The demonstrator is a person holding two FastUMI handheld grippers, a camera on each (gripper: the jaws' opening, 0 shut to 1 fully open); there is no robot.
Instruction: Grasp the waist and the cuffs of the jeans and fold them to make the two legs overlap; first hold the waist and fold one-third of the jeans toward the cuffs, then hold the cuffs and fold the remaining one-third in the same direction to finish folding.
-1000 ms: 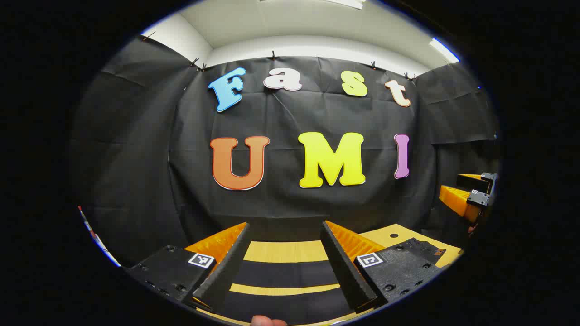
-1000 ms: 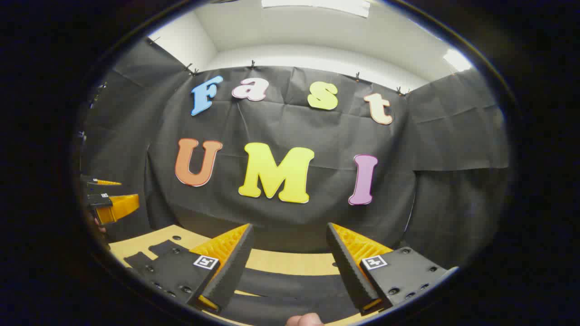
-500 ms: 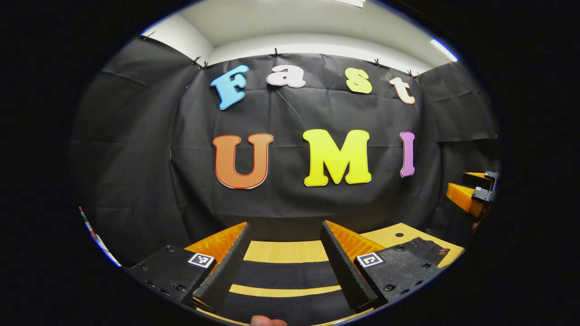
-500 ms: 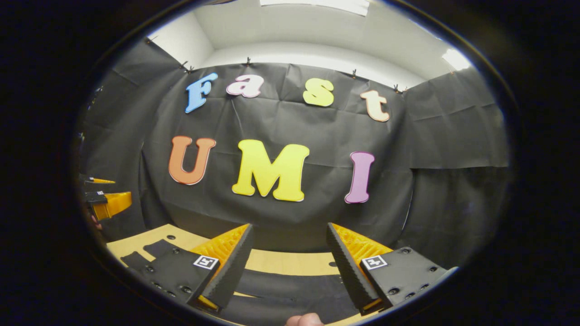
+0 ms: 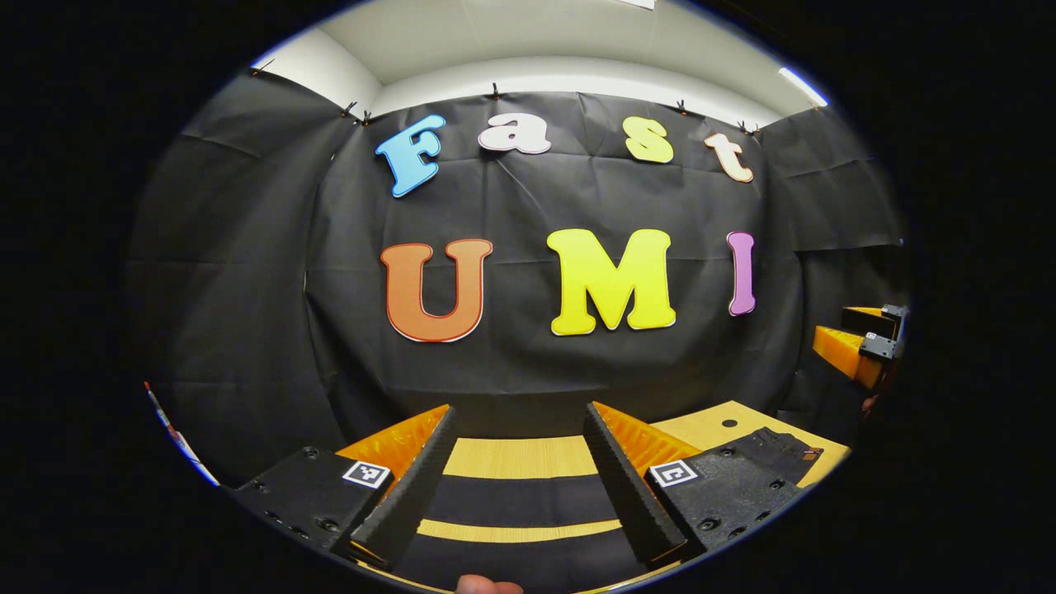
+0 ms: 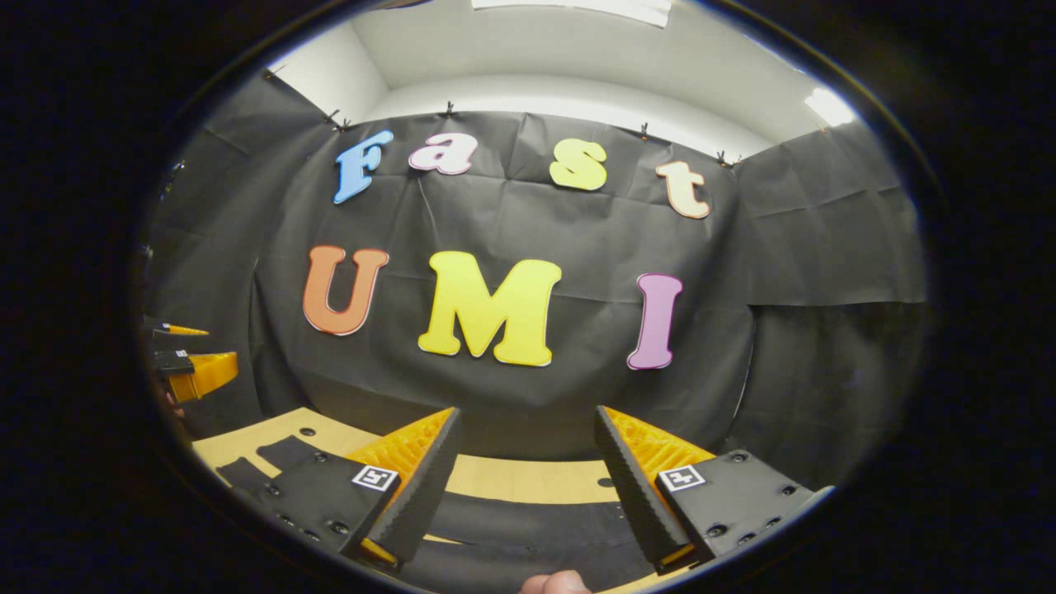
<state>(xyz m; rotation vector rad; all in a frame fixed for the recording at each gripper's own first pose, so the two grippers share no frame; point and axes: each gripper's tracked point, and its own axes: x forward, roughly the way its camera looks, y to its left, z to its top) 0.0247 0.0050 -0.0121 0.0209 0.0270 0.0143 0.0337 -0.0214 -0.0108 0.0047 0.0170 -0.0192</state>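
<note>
- A black cloth (image 5: 247,272) hangs all across the back of the booth and bends around both sides.
- Small clips (image 5: 495,89) hold the cloth up along its top edge.
- The cloth has soft folds and wrinkles in it.
- Above the cloth there is a plain white wall (image 6: 544,95).
- The ceiling (image 6: 577,41) is white too.
- Long bright lights (image 6: 829,106) shine from the ceiling.
- At the bottom there is a light brown wooden table (image 5: 520,458).
- The table top has a few small round holes (image 6: 307,431) in it.
</note>
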